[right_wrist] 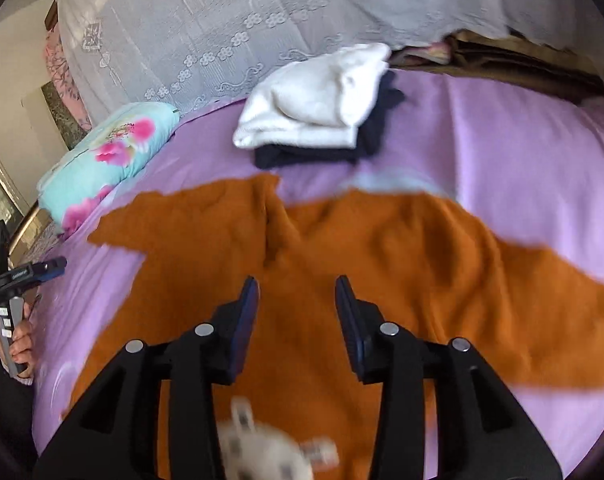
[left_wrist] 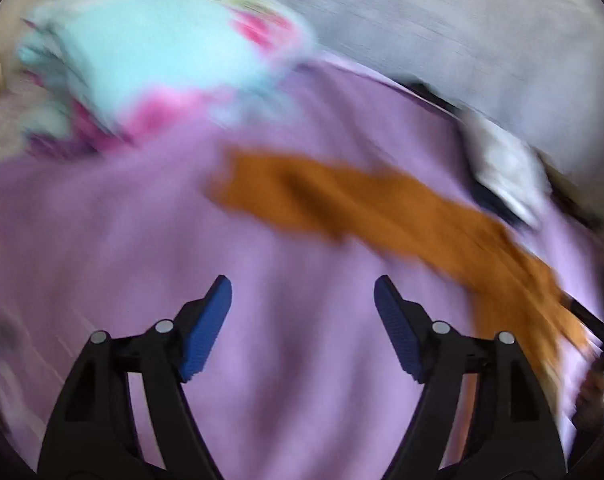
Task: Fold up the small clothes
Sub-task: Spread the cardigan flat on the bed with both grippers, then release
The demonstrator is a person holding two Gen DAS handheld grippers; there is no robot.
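The orange garment lay spread over the lilac sheet, rumpled and not flat: a crease ran down its middle, one sleeve-like arm reached toward the left of the right wrist view and another trailed off to the right edge. Its far hem looked uneven, with a notch of sheet showing between two lobes. Its near part ran under the right gripper, whose blue-padded fingers stood apart just above the cloth with nothing between them. A blurred pale patterned patch sat on the fabric at the bottom of that view; what it was could not be told.

In the left wrist view, heavily smeared, the same garment showed as a slanting orange band to the right of the left gripper, well clear of its fingers. That gripper was spread wide and empty over bare sheet.

Beyond the garment's far edge, a folded white cloth rested on a dark one, close to the hem but apart from it. A turquoise floral pillow lay at the left rim of the bed, against a grey lace cover. Open sheet stretched right of the stack and along the left side, where a hand held the left gripper's handle.
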